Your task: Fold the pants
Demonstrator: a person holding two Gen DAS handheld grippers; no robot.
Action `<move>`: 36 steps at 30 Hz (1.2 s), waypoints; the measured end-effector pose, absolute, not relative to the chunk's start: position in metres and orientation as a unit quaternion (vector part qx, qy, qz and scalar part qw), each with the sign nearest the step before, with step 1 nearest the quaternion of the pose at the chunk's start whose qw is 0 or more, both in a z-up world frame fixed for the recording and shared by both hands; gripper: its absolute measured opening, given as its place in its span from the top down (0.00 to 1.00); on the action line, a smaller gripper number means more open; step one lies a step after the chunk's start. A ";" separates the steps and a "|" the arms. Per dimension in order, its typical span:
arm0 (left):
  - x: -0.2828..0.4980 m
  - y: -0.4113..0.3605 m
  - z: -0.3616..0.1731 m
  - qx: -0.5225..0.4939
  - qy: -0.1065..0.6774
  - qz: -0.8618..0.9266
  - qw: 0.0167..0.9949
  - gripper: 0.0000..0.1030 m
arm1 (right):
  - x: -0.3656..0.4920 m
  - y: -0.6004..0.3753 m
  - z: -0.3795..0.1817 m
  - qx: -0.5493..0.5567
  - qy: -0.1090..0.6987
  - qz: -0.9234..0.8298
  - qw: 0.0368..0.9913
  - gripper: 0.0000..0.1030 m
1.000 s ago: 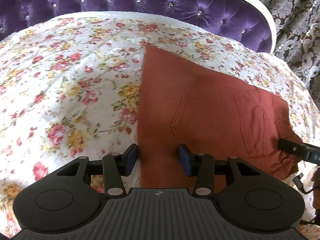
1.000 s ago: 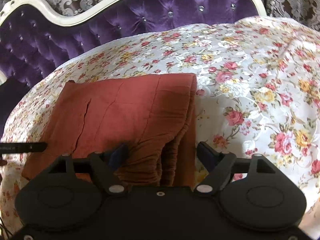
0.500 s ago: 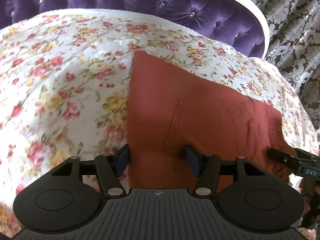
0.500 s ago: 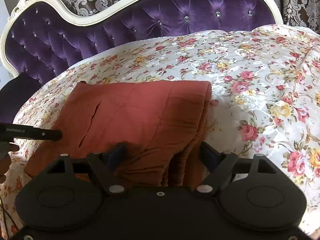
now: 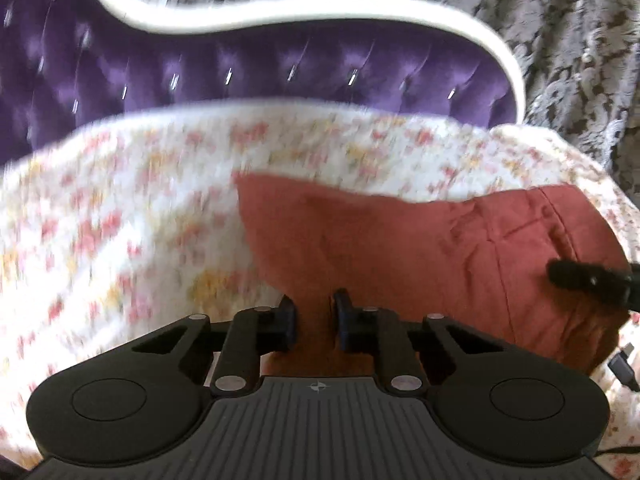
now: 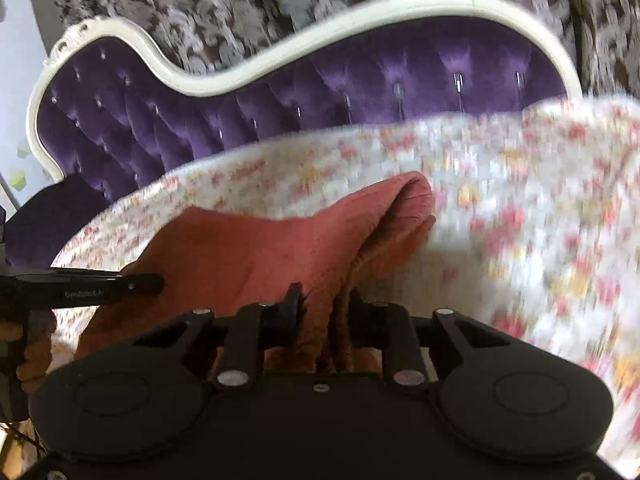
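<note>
Pants (image 5: 400, 248) of rust-red cloth lie already folded into a thick pad on a bed covered with a flowered sheet (image 5: 120, 208), and two hand-held grippers grip the near edge. The cloth looks soft, limp and light, probably a woven cotton with some grip to it, so it should sag and drape between the two holds instead of keeping its shape, and the stacked layers could slide apart if only the top one is pinched. The sensible place to hold is where the grippers are now: the two near corners, with every layer caught between the fingers. The left gripper (image 5: 313, 316) has just been closing, and its fingers are now clamped on the near left edge of the cloth, which bunches up between them. The right gripper (image 6: 322, 312) has also just been closing and pinches the right side, where several gathered layers show as ridges between its fingers. In the right wrist view the far fold of the pants (image 6: 408, 196) rises as a rounded hump above the sheet. A seam and a pocket line run across the top layer. Behind the bed stands a purple tufted headboard (image 6: 360, 80) with a cream frame, against a patterned curtain. Both views are blurred.
</note>
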State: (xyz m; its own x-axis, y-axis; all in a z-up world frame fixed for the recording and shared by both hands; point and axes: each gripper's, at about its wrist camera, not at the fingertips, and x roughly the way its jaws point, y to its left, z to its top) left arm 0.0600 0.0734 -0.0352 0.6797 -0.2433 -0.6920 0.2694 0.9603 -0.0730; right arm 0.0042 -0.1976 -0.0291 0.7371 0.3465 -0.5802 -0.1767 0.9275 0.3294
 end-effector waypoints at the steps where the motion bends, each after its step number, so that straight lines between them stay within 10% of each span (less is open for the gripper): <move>1: 0.066 0.072 -0.029 0.015 0.371 -0.145 0.917 0.83 | 0.012 -0.199 -0.023 0.118 0.328 0.139 0.927 0.69; 12: 0.158 0.051 -0.051 0.002 0.399 -0.145 0.905 0.80 | 0.111 -0.218 -0.049 0.110 0.353 0.113 0.922 0.69; 17: 0.156 0.064 -0.071 -0.018 0.401 -0.155 0.903 0.67 | 0.109 -0.235 -0.077 0.151 0.376 0.094 0.909 0.57; 36: 0.090 0.067 -0.061 -0.014 0.404 -0.092 0.910 0.69 | 0.051 -0.220 -0.051 0.105 0.371 0.013 0.923 0.49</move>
